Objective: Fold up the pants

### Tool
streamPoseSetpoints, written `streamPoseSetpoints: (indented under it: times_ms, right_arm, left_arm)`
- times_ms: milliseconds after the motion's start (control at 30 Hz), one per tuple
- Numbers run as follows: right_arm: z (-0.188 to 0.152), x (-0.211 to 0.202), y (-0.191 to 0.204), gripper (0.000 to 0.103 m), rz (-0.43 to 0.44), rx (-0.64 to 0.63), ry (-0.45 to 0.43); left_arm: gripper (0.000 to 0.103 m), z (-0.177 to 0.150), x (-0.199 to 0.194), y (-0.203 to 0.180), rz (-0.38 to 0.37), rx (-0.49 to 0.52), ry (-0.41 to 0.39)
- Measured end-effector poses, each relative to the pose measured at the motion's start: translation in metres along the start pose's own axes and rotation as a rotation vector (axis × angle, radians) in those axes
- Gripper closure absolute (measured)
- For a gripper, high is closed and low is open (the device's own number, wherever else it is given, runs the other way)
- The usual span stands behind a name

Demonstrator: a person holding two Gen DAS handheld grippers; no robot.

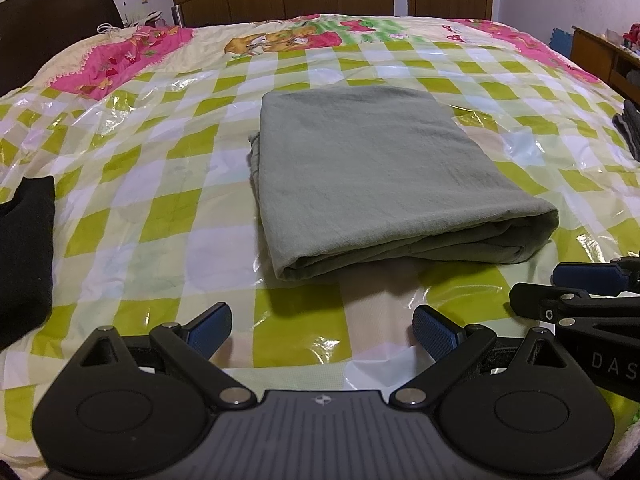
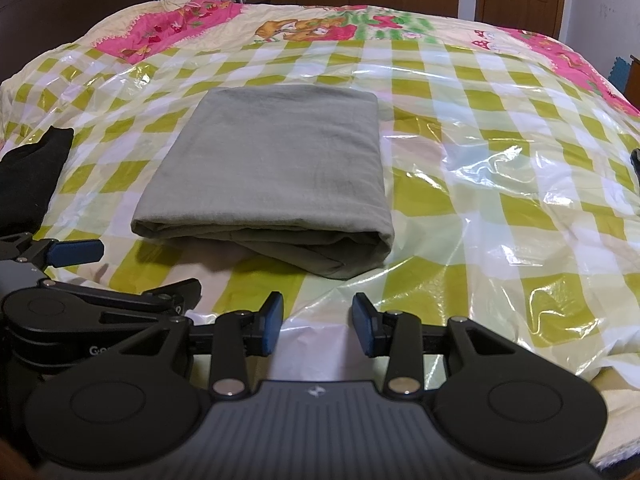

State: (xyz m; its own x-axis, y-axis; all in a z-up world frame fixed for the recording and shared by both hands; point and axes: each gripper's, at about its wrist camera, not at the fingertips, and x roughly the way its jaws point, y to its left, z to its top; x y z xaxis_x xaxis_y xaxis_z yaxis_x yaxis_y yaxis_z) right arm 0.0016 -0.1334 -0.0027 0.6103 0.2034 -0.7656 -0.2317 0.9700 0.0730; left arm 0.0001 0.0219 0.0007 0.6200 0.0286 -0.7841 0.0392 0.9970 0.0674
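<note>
The grey-green pants (image 1: 376, 168) lie folded into a thick rectangle on the bed, its layered edge toward me. In the right wrist view the same pants (image 2: 272, 168) sit left of centre. My left gripper (image 1: 322, 330) hangs a little short of the pants' near edge, open wide, with nothing between its blue pads. My right gripper (image 2: 317, 326) is also short of the pants, open with a narrower gap and nothing in it. Each gripper shows at the edge of the other's view: the right gripper (image 1: 584, 280) at the right, the left gripper (image 2: 76, 252) at the left.
A glossy plastic sheet (image 1: 160, 168) with green and white checks covers the bed. A black garment (image 1: 24, 248) lies at the left edge, a dark striped one (image 1: 630, 128) at the far right. A dark headboard (image 1: 56, 12), wooden wardrobe and door stand behind.
</note>
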Motion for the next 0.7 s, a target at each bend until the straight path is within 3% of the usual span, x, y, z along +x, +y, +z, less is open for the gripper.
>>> streamPoseSetpoints:
  times_ms: [700]
  right_arm:
    - [-0.0012,-0.0002,0.0001,0.063,-0.003,0.001,-0.001]
  left_arm:
    - [0.000,-0.0016,-0.0033,-0.0045,0.021,0.012,-0.021]
